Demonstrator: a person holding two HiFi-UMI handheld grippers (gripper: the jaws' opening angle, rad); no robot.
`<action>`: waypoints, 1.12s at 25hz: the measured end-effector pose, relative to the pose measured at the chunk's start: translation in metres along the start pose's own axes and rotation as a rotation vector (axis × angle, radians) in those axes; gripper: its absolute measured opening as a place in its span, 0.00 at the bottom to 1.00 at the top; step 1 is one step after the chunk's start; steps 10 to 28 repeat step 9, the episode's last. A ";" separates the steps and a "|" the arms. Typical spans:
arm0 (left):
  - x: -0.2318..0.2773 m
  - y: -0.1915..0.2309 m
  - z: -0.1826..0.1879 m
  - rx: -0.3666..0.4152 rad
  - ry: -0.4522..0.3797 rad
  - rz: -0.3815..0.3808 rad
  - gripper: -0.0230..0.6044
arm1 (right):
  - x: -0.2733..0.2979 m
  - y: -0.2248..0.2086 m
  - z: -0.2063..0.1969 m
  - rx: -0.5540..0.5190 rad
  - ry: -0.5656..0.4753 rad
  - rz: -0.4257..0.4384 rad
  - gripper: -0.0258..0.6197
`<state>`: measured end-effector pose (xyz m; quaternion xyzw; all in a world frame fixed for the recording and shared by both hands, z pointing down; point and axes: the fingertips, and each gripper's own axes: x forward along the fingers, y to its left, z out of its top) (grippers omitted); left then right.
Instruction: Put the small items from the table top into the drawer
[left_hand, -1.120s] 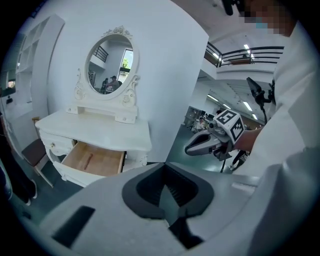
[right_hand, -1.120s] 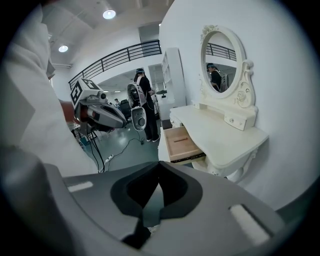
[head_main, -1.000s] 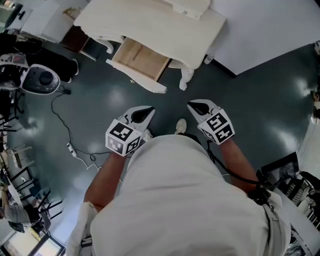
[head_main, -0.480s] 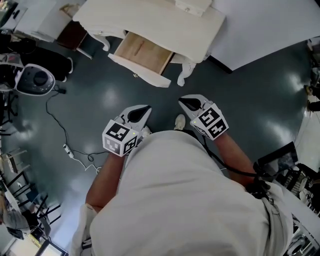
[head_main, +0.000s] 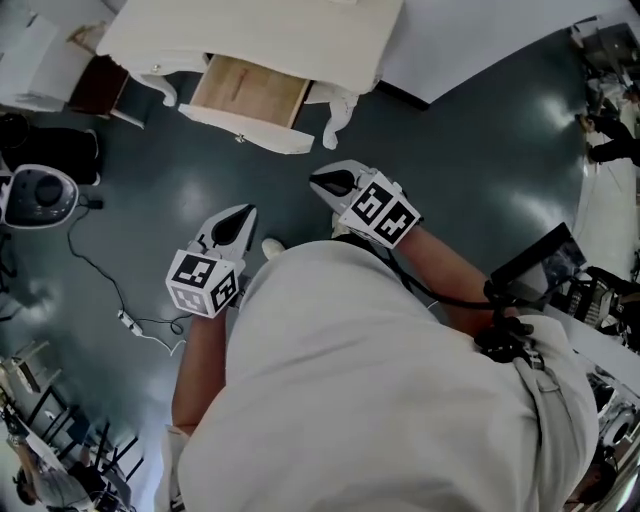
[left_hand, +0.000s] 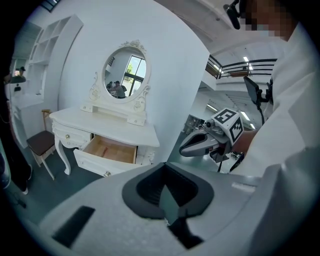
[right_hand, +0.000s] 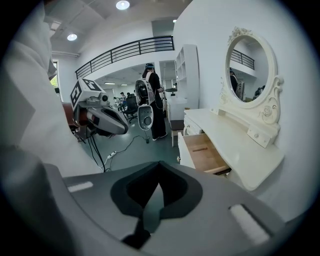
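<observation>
Left gripper (head_main: 245, 212) and right gripper (head_main: 322, 181) slid left near the open drawer (head_main: 247, 90), fingers pressed together on nothing, so nothing's getting carried.

The bench (head_main: 300, 35) stands against the wall at the top of the head view, with the mirror (left_hand: 124, 70) on its back edge and the drawer (head_main: 247, 92) pulled out of its front toward the person. The left gripper (head_main: 243, 212) and the right gripper (head_main: 322, 181) are side by side above the floor (head_main: 480, 140), in front of the drawer and apart from it, the right one nearer the bench. Left of the bench is a chair (left_hand: 41, 142), and further out on the floor stands a device (head_main: 35, 195) with a cable (head_main: 110, 285) trailing from it.
</observation>
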<state>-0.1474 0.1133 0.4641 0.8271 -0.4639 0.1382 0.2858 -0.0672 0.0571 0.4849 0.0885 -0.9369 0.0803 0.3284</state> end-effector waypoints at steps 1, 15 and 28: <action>-0.006 0.002 -0.001 -0.002 -0.003 0.000 0.04 | 0.002 0.005 0.004 -0.004 0.003 0.000 0.04; -0.045 0.037 -0.029 -0.014 -0.017 0.026 0.04 | 0.047 0.041 0.019 -0.035 0.008 0.024 0.04; -0.045 0.037 -0.029 -0.014 -0.017 0.026 0.04 | 0.047 0.041 0.019 -0.035 0.008 0.024 0.04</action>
